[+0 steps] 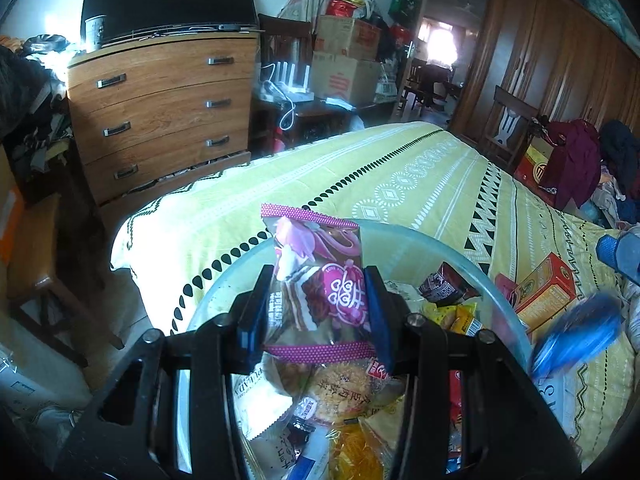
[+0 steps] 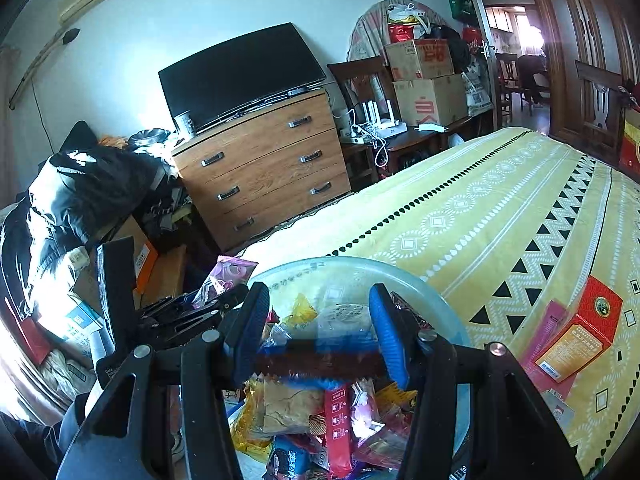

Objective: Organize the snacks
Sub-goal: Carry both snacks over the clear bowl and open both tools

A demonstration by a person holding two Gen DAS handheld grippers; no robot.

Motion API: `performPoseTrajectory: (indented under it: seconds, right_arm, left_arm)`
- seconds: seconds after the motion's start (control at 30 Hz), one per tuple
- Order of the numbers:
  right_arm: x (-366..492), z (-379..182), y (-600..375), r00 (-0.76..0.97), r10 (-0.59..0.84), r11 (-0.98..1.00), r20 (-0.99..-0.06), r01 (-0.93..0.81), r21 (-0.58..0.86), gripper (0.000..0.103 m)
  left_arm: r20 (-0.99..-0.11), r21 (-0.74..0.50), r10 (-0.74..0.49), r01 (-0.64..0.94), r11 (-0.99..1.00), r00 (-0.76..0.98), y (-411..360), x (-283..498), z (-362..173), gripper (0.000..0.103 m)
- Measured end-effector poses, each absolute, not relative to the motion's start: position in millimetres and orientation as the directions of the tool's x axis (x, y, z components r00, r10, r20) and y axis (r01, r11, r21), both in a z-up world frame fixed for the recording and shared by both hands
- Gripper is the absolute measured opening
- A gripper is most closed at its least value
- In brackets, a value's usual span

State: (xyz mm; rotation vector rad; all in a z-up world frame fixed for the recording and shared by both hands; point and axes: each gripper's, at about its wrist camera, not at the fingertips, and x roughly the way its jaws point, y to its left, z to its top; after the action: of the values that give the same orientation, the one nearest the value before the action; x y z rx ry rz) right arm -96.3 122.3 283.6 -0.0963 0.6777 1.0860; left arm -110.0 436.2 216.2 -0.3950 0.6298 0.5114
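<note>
A pink packet (image 1: 316, 288) is being gripped upright between the pads of the left claw (image 1: 318, 300), which is closed on its lower half; its crimped top is standing free above the jaws. Just below and beyond this claw a clear bowl (image 1: 404, 236) is lying on the bed (image 1: 400, 168), and the packet is being held over the near side of it. Judging by this, the step in hand is a drop into the bowl: the packet is best being lowered close to the pile before the jaws are being eased apart, so that it is not tipped over the rim.

A blue-and-red wrapper (image 2: 320, 360) is being pinched crosswise in the right claw (image 2: 316, 336), blurred, also above the bowl; what sort of snack it is cannot be told.

The bowl is being filled with mixed packets: yellow, red, dark and clear ones, heaped loosely. Outside it, to the right of both claws, an orange box (image 2: 576, 340) is lying on the bed, just beside the rim
</note>
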Motion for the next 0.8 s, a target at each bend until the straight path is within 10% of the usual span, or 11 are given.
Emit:
performPoseTrajectory:
  seconds: [0.5, 0.67, 0.8]
  right_arm:
    - [-94.1, 274.9, 118.2, 0.270, 0.777, 0.490, -0.569, -0.827, 0.276, 0.056]
    - [-93.3, 267.6, 115.9, 0.264, 0.771, 0.496, -0.580, -0.820, 0.286, 0.063]
    - [-92.8, 264.2, 111.8, 0.263, 0.774, 0.503, -0.576, -0.808, 0.307, 0.073]
  left_arm:
    - [-0.660, -0.183, 0.339, -0.581, 0.793, 0.671, 442.0, -107.6, 210.3, 0.051]
    - [-0.649, -0.169, 0.374, -0.605, 0.778, 0.663, 442.2, -110.2, 210.1, 0.085]
    - [-0.651, -0.149, 0.382, -0.604, 0.783, 0.656, 440.9, -107.7, 209.8, 0.090]
